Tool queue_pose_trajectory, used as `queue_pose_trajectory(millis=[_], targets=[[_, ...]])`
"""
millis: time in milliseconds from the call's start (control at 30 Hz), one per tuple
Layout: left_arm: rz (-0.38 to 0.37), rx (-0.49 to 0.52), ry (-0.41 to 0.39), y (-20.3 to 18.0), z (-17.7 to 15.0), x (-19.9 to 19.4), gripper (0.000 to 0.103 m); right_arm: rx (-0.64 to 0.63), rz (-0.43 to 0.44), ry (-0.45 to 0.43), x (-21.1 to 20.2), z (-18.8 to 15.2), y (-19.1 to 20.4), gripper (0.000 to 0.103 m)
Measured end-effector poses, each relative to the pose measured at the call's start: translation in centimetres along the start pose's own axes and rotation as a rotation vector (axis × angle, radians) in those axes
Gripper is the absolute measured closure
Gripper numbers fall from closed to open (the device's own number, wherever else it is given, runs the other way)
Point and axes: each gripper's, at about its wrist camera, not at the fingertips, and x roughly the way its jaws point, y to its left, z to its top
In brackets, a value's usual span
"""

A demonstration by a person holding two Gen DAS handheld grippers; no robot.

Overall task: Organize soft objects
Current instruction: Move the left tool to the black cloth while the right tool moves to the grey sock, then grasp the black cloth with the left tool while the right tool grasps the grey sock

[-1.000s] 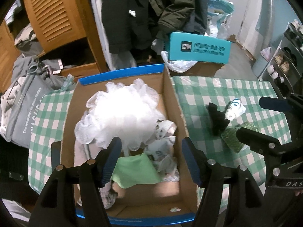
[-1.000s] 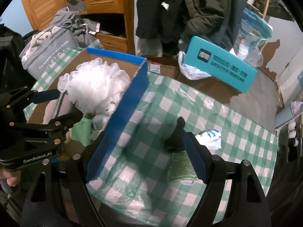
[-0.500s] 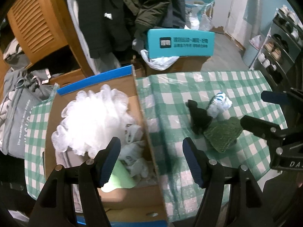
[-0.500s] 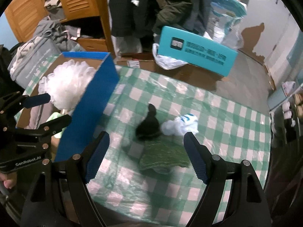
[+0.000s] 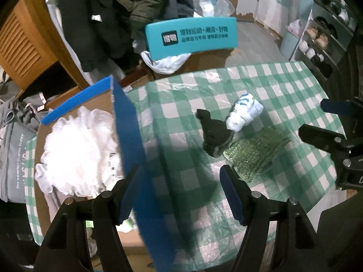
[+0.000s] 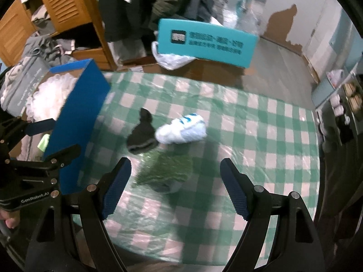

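Both claws, left (image 5: 179, 192) and right (image 6: 174, 188), gape empty above the green cloth (image 6: 165, 172), probably to box (image 6: 77, 122) it.

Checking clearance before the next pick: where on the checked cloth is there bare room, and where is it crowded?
Bare cloth lies right of the white-blue sock to the table's right edge, and along the far edge. Crowded: black sock, white-blue sock and green scrubber cluster beside the box, which the white pouf largely fills.
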Motion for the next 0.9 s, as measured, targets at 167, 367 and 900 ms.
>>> queue_pose_trajectory(millis=[167, 367, 900], targets=[[-0.016, 0.010, 0.040, -1.2, 0.4, 1.7, 0.032, 0.040, -0.017, 0.023, 0.9, -0.9, -2.1, 0.023], [-0.004, 0.029, 0.072, -2.3, 0.7, 3.3, 0.032, 0.068, -0.030, 0.056, 2.0, -1.9, -3.8, 0.023], [-0.009, 0.025, 0.159, -3.5, 1.0, 7.8, 0.032, 0.057, -0.060, 0.212, 8.3, -4.2, -4.6, 0.023]])
